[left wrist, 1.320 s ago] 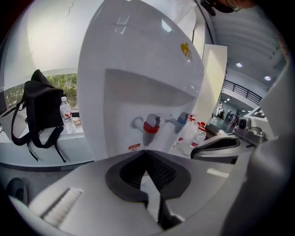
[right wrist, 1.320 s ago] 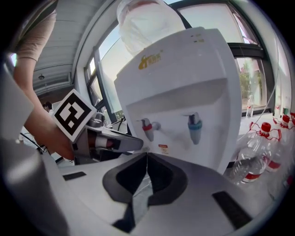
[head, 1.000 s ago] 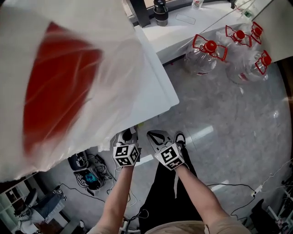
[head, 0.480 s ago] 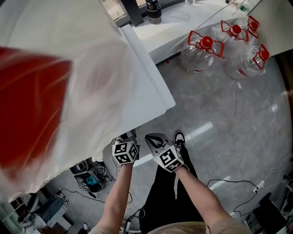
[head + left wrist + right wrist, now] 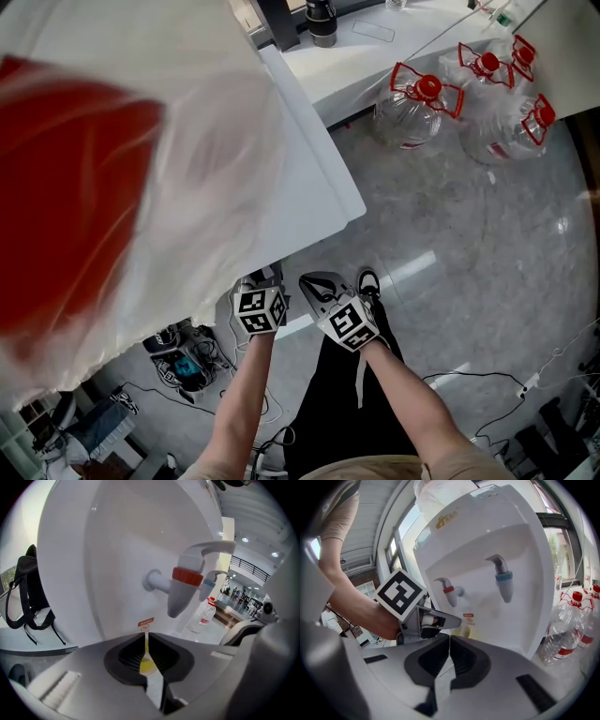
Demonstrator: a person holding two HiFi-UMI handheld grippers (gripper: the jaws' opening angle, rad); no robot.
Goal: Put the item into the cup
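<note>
Both forearms reach forward side by side, with the left tool (image 5: 145, 643) and the right tool (image 5: 449, 645) close together before a white water dispenser (image 5: 487, 555). The left tool's jaws are pinched narrow on a thin pale-yellow thing (image 5: 146, 665) below the red tap (image 5: 187, 577); I cannot tell whether it is the cup. The right tool's jaws are pressed together.

White dispenser, one red tap, one blue.

The water dispenser (image 5: 487, 569) is white, its taps banded red (image 5: 449, 590) and blue (image 5: 504, 577). Right of it stand clear bottles (image 5: 567, 637) with red caps. In front of it, the left gripper (image 5: 146, 637) and right gripper (image 5: 449, 641) are grey with black ribbed pads (image 5: 129, 656) and black-and-white checked cubes. A pale yellow thing (image 5: 146, 666) shows between the left's pads. The floor (image 5: 469, 244) is mottled grey.
</note>
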